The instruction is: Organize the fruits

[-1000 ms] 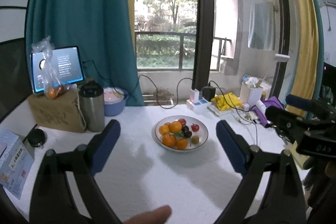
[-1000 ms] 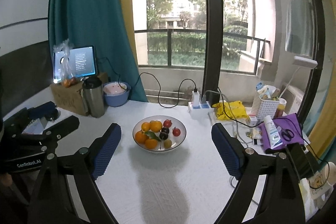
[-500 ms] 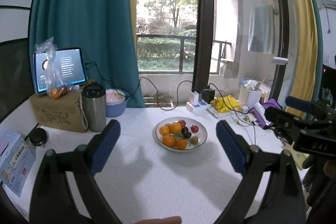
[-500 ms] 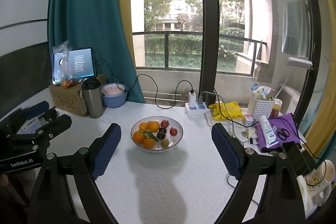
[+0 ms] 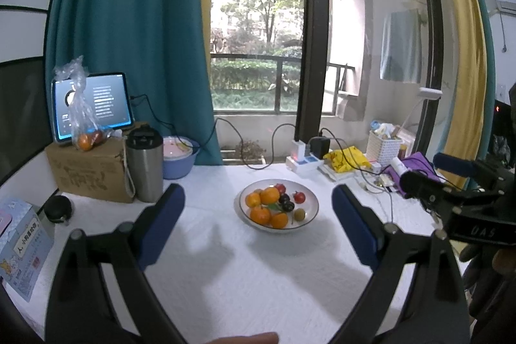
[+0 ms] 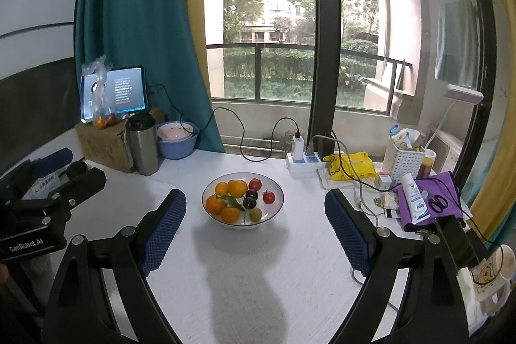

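**Both grippers draw back from the fruit bowl, jaws wide and empty**

Over the last second both wrist views pull away and rise: the bowl (image 5: 279, 210) sits smaller and farther off than it did, more of the white table (image 5: 225, 273) shows in front of it, and the fruit inside keeps the same arrangement. Nothing has left or entered the bowl in that span, so the change is in the grippers' stance, not in the fruit. That fits either a pause ahead of reaching in or a retreat once the sorting is over; the pictures do not settle which.

Going left to right across the table: a cardboard box (image 5: 87, 173) carries a clear bag (image 5: 82, 115) with a few more fruits in it, set in front of a lit tablet (image 5: 93, 105); beside it stand a steel tumbler (image 5: 144, 163) and a blue basin (image 5: 179, 160). The bowl rests mid-table, holding oranges (image 6: 227, 199), a dark plum (image 6: 250, 199), small red fruits (image 6: 268, 196) and a greenish one (image 6: 255, 214). Farther right lie a power strip (image 6: 303, 162) and a white basket (image 6: 404, 157).

The left gripper (image 5: 258, 224) hangs spread wide above the cloth, short of the bowl, gripping nothing and touching nothing. The right gripper (image 6: 254, 229) is likewise fully released, its blue pads framing the bowl from a distance, with no contact
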`<state>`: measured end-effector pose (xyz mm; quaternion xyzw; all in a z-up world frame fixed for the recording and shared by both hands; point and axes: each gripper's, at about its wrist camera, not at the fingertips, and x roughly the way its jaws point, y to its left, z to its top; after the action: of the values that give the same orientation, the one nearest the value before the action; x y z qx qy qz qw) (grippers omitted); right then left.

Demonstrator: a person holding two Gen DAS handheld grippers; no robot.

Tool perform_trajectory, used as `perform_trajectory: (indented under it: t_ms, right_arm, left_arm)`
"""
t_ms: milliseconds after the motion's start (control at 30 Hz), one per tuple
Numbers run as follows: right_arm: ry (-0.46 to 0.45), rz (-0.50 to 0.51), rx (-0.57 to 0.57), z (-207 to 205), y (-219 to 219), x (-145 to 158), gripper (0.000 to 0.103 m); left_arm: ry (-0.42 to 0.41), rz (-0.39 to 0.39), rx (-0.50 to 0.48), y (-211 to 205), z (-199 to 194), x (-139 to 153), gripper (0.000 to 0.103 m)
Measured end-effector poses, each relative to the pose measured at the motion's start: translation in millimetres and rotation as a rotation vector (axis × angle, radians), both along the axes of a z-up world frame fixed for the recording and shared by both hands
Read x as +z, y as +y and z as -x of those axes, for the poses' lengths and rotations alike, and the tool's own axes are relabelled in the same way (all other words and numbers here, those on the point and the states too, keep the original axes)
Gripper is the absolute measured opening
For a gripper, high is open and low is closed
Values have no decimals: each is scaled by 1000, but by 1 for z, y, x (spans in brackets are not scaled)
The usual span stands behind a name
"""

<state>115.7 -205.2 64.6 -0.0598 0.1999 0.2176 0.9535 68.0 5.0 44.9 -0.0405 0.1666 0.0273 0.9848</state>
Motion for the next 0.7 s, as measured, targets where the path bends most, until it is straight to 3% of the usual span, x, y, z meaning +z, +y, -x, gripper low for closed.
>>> perform_trajectory:
  t_ms: [700]
  right_arm:
    - [-15,-7,-8,2,-4,0,90]
  left_arm:
    - [-1,-4,-17,-6,2,-2,94]
